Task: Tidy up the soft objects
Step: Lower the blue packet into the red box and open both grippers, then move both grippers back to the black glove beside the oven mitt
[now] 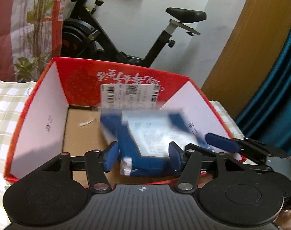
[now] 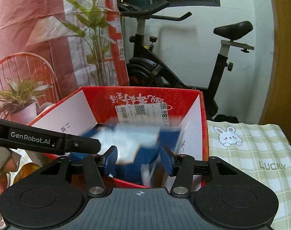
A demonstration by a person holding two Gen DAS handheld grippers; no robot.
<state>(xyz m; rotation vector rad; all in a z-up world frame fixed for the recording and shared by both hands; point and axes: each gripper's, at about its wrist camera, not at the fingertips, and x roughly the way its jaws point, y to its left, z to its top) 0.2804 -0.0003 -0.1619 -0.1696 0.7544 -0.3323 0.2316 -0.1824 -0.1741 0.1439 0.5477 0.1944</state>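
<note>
A blue and white soft pack (image 1: 145, 134), blurred by motion, sits inside a red cardboard box (image 1: 38, 115), directly ahead of both claws. In the left wrist view it lies between the blue pads of the left claw (image 1: 143, 155), which is spread to about the pack's width; whether the pads press it cannot be told through the blur. In the right wrist view the right claw (image 2: 139, 161) is likewise spread around the pack, contact unclear. The pack looks light, squashy and wrapped in glossy film, so it would likely dent and slide; gripping across its thick middle seems safest. The box has white inner walls, a brown floor and a shipping label (image 2: 141, 111) on the far wall. It stands on a surface covered by a checked cloth (image 2: 260, 153). Beyond are an exercise bike (image 2: 183, 61) and a leafy plant (image 2: 95, 38).
</note>
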